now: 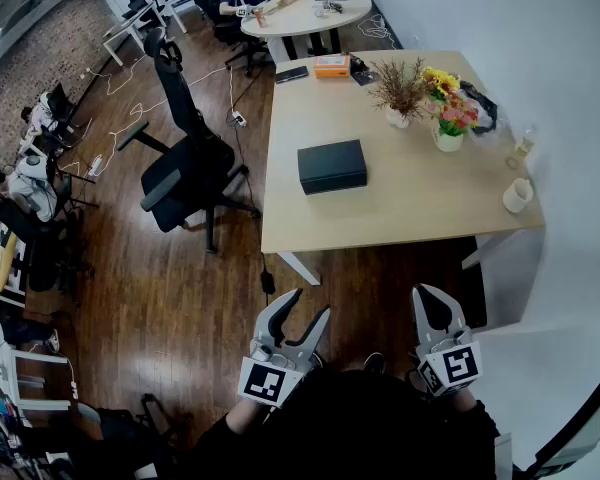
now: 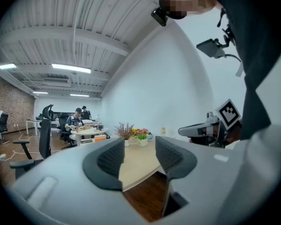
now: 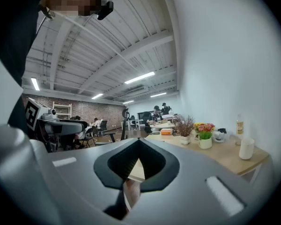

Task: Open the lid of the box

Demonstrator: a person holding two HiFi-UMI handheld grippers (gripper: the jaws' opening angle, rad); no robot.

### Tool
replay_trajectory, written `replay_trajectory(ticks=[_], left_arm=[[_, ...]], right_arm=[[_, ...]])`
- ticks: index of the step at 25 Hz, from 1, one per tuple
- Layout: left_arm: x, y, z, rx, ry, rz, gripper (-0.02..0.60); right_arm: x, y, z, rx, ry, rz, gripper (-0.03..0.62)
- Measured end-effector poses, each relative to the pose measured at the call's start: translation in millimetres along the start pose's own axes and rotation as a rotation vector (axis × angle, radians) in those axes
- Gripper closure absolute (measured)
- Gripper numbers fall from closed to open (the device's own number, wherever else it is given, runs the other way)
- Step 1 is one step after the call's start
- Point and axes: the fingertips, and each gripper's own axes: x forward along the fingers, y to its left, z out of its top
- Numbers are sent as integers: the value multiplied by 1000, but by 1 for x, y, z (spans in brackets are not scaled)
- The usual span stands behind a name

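Observation:
The black box (image 1: pixel 331 165) lies lid down and shut on the middle of the wooden table (image 1: pixel 400 213), well ahead of both grippers. My left gripper (image 1: pixel 310 303) is held low over the floor in front of the table, open, nothing between its fingers. In the left gripper view the left gripper (image 2: pixel 138 156) frames the table's near edge (image 2: pixel 136 165). My right gripper (image 1: pixel 432 294) hangs beside it, shut and empty. In the right gripper view the right gripper (image 3: pixel 139 143) has its tips meeting. I cannot make out the box in either gripper view.
A black office chair (image 1: pixel 185 163) stands left of the table. On the table's far right are a dried plant (image 1: pixel 400 93), a flower pot (image 1: pixel 448 118), a bottle (image 1: pixel 523 146) and a white cup (image 1: pixel 517 196). A white wall runs along the right. People sit at a round table (image 1: pixel 300 10) behind.

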Motion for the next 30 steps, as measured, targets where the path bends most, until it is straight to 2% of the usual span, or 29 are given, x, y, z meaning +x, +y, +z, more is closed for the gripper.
replay_trajectory(ticks=[1, 4, 8, 12, 17, 19, 23, 25, 27, 30], left_arm=[[3, 1, -1, -16, 5, 16, 364], [10, 5, -7, -63, 30, 52, 314], [18, 16, -16, -82, 68, 68, 313], [39, 46, -28, -84, 85, 75, 313], [103, 93, -39, -133, 30, 40, 314], [133, 115, -43, -143, 31, 17, 314], [187, 170, -69, -126, 125, 29, 313], [205, 201, -91, -147, 188, 34, 313], [220, 224, -111, -149, 235, 18, 313], [240, 247, -139, -105, 303, -25, 313]], right_arm=[[-2, -6, 1, -2, -3, -2, 594], [-5, -22, 0, -9, -4, -7, 590], [4, -38, -11, 8, 30, -12, 560], [30, -52, -23, 29, 46, -35, 557], [81, -73, -36, 7, 98, -73, 500], [106, -84, -36, -9, 134, -96, 472], [168, -103, -29, -55, 198, -115, 424], [200, -109, -27, -73, 218, -127, 420], [230, -113, -29, -88, 252, -136, 402], [275, -116, -46, -102, 335, -100, 348]])
